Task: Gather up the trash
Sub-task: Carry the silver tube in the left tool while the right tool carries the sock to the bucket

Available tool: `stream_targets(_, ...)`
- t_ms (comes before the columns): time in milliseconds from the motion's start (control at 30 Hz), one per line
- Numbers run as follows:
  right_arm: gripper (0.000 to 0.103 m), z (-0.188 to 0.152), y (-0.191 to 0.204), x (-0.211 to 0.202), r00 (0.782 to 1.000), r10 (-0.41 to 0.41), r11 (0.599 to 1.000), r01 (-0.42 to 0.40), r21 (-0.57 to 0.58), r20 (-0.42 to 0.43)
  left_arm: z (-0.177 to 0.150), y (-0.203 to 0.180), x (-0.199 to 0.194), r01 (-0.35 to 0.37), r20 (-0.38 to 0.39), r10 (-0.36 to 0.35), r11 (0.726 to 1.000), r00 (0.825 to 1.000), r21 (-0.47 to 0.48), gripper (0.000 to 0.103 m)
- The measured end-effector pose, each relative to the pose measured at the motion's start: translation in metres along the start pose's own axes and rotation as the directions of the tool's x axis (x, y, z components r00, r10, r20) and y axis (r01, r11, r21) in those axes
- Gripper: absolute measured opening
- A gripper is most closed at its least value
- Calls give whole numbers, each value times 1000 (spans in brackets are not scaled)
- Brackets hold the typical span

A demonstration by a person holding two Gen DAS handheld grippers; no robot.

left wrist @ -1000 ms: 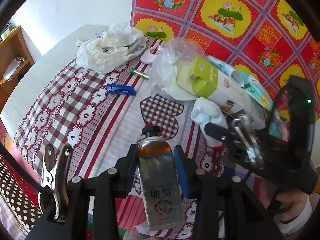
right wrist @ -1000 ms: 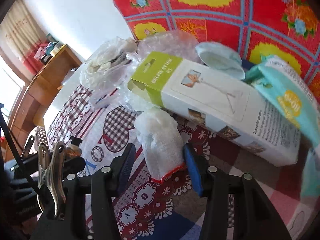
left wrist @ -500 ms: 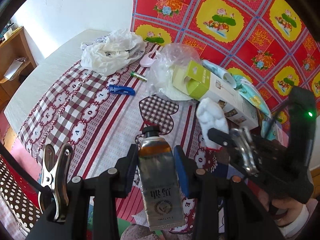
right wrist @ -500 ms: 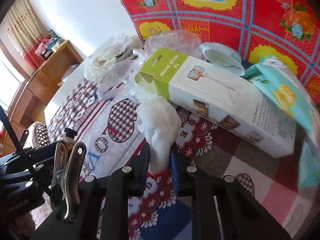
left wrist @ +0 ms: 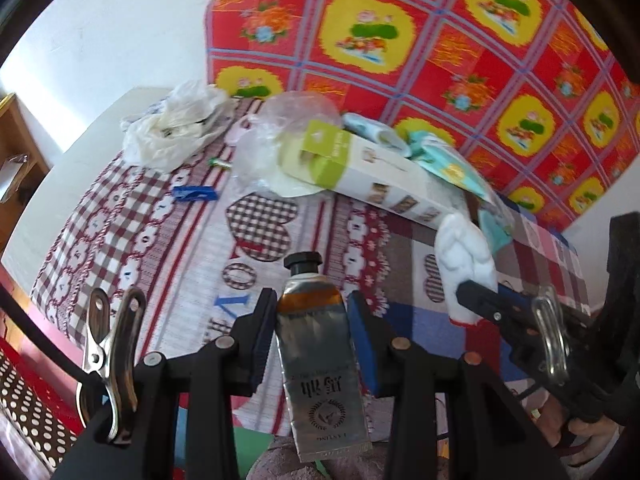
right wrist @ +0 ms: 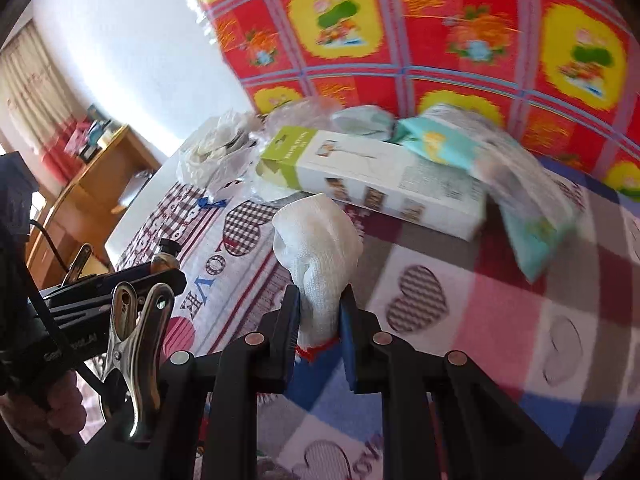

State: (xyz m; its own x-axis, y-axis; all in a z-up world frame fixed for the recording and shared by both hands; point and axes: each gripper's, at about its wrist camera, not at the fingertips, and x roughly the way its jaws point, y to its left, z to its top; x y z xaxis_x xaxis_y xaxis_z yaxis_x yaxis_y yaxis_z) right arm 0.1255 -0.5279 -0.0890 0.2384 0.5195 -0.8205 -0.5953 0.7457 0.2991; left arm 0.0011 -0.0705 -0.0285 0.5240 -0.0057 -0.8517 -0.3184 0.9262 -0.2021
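My left gripper [left wrist: 312,312] is shut on a silver squeeze tube [left wrist: 320,356] with a black cap, held above the patterned bedspread. My right gripper [right wrist: 319,304] is shut on a white cloth glove [right wrist: 318,252] with a red cuff and holds it off the bed; the glove also shows in the left wrist view [left wrist: 466,260]. The left gripper appears at the left of the right wrist view [right wrist: 120,280]. Other trash lies beyond: a green-and-white carton [left wrist: 372,172], a clear plastic bag [left wrist: 280,132], a crumpled white bag [left wrist: 176,128] and a teal wipes pack [right wrist: 492,160].
A blue clip [left wrist: 194,193] and a small green battery [left wrist: 220,163] lie on the checked bedspread [left wrist: 120,232]. A red flowered quilt [left wrist: 440,40] rises behind the pile. A wooden desk [right wrist: 92,196] stands off the bed's far left.
My right gripper closed on the white glove and lifted it off the bed, pulling back. My left gripper kept the tube and drew back slightly.
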Motion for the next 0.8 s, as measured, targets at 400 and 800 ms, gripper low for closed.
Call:
stream_targets(400,20,-31,-42,-59,998,-39,997,35,73,48,-12,-59,-10,24,16,-25,998,1000,60,38)
stream_targets(800,20,-70,-101,-112,997,-33,996,27,87,73,-48,-156,-26,27,16,-29,993,999,114,38)
